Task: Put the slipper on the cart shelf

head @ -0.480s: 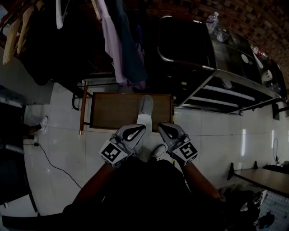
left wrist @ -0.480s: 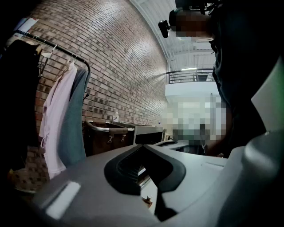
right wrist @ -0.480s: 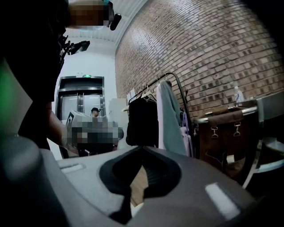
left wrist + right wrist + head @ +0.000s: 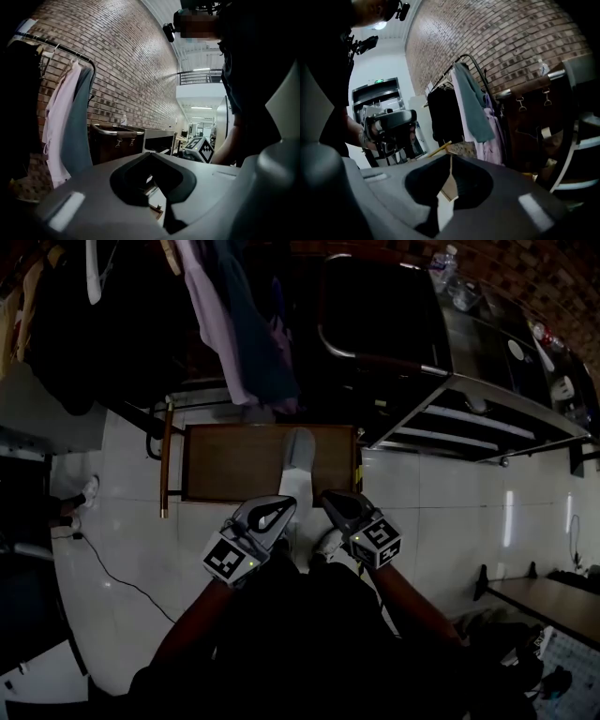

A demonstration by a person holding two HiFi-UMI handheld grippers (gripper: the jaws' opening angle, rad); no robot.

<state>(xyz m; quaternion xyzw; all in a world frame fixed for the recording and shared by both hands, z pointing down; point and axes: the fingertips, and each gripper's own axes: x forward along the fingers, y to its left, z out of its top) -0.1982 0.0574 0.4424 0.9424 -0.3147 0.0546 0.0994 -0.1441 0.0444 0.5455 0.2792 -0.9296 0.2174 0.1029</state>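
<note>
Head view: holding the left gripper [image 4: 284, 505] and the right gripper [image 4: 331, 497] side by side, low over the pale floor [image 4: 441, 512]. Pressing both pairs of jaws together, gripping nothing. Seeing the slipper [image 4: 298, 456] lying on the brown board [image 4: 230, 465], just ahead of the tips, beside the dark cart [image 4: 441, 381] and below hanging clothes [image 4: 239, 334].
</note>
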